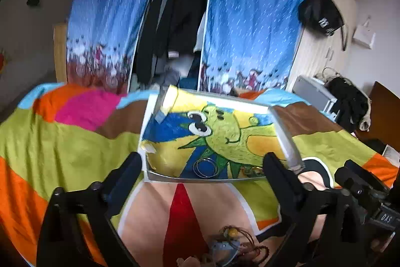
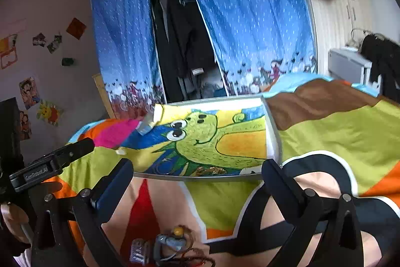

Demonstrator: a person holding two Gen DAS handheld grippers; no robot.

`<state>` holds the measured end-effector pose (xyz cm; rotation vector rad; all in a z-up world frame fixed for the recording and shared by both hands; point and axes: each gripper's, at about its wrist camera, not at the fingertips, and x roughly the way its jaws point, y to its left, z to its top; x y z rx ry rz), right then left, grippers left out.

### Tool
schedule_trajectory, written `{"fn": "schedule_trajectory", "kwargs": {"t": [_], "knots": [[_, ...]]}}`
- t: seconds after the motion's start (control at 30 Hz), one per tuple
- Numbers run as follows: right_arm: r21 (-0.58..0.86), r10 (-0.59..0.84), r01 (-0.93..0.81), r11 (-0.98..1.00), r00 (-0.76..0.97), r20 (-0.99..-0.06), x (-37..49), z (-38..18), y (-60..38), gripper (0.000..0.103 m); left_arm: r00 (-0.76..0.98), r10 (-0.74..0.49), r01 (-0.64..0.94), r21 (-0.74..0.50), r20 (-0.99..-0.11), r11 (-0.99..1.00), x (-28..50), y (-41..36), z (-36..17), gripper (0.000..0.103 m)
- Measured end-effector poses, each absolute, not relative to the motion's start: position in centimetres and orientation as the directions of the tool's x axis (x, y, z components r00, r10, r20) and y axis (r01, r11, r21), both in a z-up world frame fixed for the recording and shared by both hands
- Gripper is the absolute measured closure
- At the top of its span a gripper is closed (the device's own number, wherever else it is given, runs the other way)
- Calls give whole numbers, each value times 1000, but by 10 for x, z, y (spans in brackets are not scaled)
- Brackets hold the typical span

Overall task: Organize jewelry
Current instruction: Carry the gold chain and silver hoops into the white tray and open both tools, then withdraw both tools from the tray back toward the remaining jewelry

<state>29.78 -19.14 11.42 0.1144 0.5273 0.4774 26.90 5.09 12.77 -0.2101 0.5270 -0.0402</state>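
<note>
Hovering wide open and empty over a bright bedspread [image 1: 70,147]: left hand-held gripper [image 1: 202,167] and right hand-held gripper [image 2: 197,174], side by side. Lying just below both, near the cameras: a tangle of jewelry [image 2: 172,242]. Sitting ahead on the bed: a tray [image 1: 287,139] holding silver bangles [image 1: 205,167] and a gold piece [image 2: 210,170].

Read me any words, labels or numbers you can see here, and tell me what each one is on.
"DAS": small plate on the right gripper, seen from the left wrist.
White lettering along the left gripper: too blurred to read.
White print on the black bag: unreadable.
Wall posters: no legible text.
</note>
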Motion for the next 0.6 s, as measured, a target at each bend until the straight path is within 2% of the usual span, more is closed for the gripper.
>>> {"fn": "schedule_trajectory", "kwargs": {"t": [0.17, 0.4, 0.53, 0.6], "knots": [[182, 444, -406, 896, 795, -413, 251, 127, -196, 0, 895, -84, 7, -177, -437, 984, 221, 43, 139, 5], [135, 398, -375, 917, 844, -359, 185, 128, -201, 0, 906, -54, -11, -151, -419, 988, 163, 40, 136, 5], [110, 409, -394, 913, 870, -274, 148, 115, -204, 0, 906, -43, -17, -136, -422, 991, 133, 41, 127, 5], [88, 401, -393, 915, 870, -286, 135, 104, -201, 0, 903, -34, -21, -124, -428, 992, 119, 41, 119, 5]]}}
